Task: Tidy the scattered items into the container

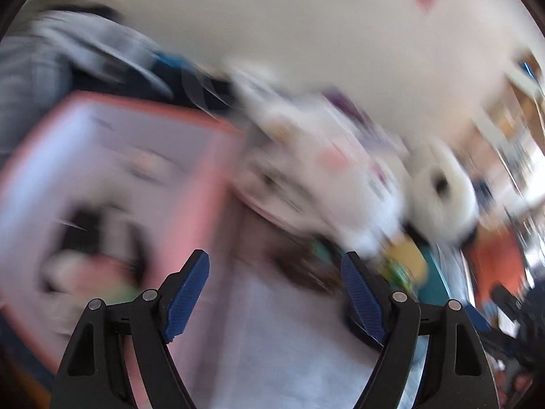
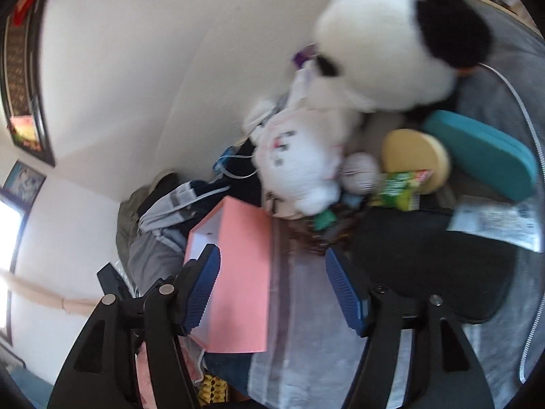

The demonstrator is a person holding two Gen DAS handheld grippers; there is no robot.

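A pink box (image 1: 112, 177) stands open at the left of the blurred left wrist view, with dark and pale items inside. My left gripper (image 1: 276, 259) is open and empty, just right of the box's wall. In the right wrist view the pink box (image 2: 238, 272) lies ahead, and my right gripper (image 2: 272, 255) is open with nothing between its fingers. Beyond it lie a white plush (image 2: 299, 156), a small white ball (image 2: 361, 170), a green packet (image 2: 398, 187), a yellow round item (image 2: 412, 156) and a teal case (image 2: 483, 156).
A big black-and-white panda plush (image 2: 385, 44) sits against the wall at the back. A black cushion-like item (image 2: 425, 266) and a printed paper (image 2: 497, 225) lie on the grey bedding (image 2: 306, 341). Piled clothes (image 2: 163, 211) lie left of the box.
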